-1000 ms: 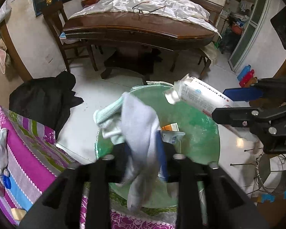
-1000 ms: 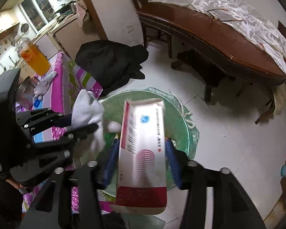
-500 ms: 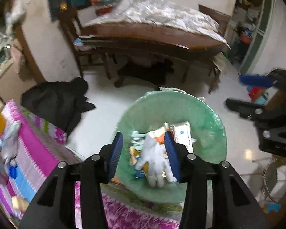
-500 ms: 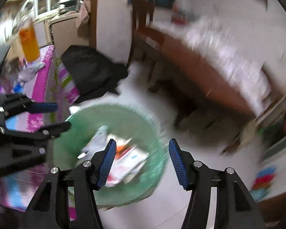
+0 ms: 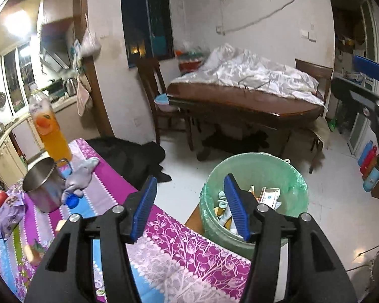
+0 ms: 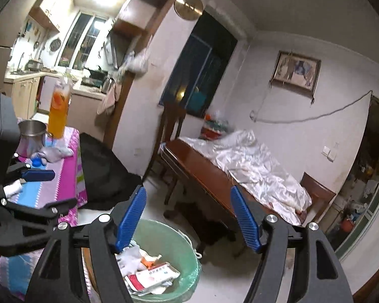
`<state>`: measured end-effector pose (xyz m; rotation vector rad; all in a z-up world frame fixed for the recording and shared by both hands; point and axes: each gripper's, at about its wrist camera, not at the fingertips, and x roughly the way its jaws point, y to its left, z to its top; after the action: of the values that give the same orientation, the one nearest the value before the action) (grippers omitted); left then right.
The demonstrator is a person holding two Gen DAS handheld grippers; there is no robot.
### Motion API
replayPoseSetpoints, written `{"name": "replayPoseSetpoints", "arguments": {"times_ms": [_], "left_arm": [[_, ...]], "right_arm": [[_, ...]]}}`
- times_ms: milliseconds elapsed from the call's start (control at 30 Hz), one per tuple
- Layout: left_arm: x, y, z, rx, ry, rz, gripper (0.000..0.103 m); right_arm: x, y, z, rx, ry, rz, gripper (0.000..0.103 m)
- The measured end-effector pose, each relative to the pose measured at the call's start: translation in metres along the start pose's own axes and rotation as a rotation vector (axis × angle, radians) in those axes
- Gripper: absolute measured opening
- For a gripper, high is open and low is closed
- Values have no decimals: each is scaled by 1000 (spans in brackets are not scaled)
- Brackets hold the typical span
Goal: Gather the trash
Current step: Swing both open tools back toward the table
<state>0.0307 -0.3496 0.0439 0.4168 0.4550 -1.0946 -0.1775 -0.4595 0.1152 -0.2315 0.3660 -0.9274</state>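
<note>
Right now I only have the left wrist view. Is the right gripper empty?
Observer: Yes. The right gripper has nothing between its jaws, which have just been opening.
Operator: My finger blocks part of the bin. What's on top?
Observer: A red-and-white box lies on top of the trash in the green bin.
Operator: Anything on the table outside my view?
Observer: What looks like a white wad on the tablecloth.

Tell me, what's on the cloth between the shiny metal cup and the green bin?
In the left wrist view, a crumpled grey cloth and a blue bottle cap lie beside the metal cup; toward the green bin, just patterned tablecloth.
</note>
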Motion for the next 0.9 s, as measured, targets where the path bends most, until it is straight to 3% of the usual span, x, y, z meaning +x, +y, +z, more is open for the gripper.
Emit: {"name": "replayPoseSetpoints", "arguments": {"times_ms": [333,900], "left_arm": [[-32,-4,-8,-2,-58,7,59],[-56,9,-16,-10,-79,58,63]], "right_arm": [[-48,7,20,1,-74,12,71],[-61,13,38,59,-132,83,79]]}}
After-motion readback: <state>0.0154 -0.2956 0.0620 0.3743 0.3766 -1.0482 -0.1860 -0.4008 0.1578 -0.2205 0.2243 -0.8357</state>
